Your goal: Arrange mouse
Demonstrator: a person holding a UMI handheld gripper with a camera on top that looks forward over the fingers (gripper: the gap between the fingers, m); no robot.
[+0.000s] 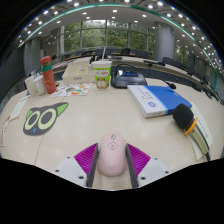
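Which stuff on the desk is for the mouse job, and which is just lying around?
For the job: the pink mouse, sitting between the claw's fingers; whether they press it is unclear.

Just lying about: cat mat, red bottle, cup, laptop, blue book.

table (70, 125) | on it: mouse (111, 155), book (155, 99), laptop (128, 76), bottle (47, 76)

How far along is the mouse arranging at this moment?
Done: the tool has the pink mouse gripped between both fingers. In hand: the mouse is carried low over the table. Left: setting it down; no placement spot is evident.
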